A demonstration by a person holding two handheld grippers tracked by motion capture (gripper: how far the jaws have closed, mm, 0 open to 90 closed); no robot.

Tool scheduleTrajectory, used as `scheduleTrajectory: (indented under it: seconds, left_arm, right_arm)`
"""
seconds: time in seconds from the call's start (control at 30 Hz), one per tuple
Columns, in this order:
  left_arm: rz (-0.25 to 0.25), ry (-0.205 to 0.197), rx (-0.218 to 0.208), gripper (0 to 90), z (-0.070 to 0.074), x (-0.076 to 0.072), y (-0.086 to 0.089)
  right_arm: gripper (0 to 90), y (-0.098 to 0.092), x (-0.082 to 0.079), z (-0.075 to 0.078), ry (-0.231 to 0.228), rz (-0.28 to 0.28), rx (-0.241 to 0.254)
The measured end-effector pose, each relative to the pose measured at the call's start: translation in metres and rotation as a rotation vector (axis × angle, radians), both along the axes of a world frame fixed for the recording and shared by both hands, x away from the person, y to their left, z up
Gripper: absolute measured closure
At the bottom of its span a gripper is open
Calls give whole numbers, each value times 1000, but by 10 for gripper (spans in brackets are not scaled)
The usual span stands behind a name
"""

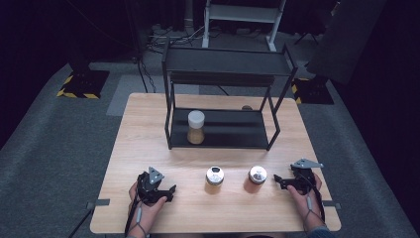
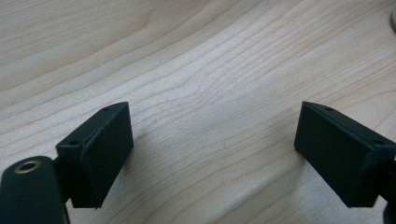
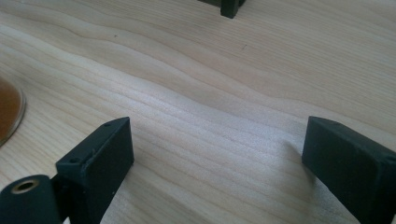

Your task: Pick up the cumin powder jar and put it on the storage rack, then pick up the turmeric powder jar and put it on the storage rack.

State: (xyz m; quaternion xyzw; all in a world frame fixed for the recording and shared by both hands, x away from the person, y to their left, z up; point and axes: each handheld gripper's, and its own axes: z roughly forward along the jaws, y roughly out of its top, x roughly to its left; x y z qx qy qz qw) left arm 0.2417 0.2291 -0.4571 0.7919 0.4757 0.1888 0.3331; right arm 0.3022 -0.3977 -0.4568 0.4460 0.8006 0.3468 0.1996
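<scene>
Black rack (image 1: 274, 130): white-capped tan jar (image 1: 196, 127) | table (image 1: 148, 124): two metal-lidded jars | both jaws released

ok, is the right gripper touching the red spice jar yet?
Apart. In the high view, bare table shows between the right gripper and the red spice jar; the right gripper view shows its open jaws with nothing between them.

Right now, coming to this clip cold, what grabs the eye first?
The black two-tier rack at the table's far side, with a white-capped jar on its lower shelf. Nearer, two silver-lidded jars stand side by side between the left tongs and right tongs, both open.
</scene>
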Motion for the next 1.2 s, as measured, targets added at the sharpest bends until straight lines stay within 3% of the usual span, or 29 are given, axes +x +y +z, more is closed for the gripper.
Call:
scheduleTrajectory:
  seconds: [0.83, 0.9, 1.0, 1.2]
  left_arm:
    - [25, 1, 4, 87, 0, -2, -4]
    - [25, 1, 4, 87, 0, -2, -4]
    - [25, 1, 4, 87, 0, -2, -4]
    - [26, 0, 3, 87, 0, -2, -4]
  right_arm:
    - [97, 4, -1, 2, 12, -3, 2]
    - [127, 6, 0, 6, 24, 15, 13]
    - [138, 16, -5, 17, 3, 33, -15]
    - [136, 20, -12, 50, -57, 47, 41]
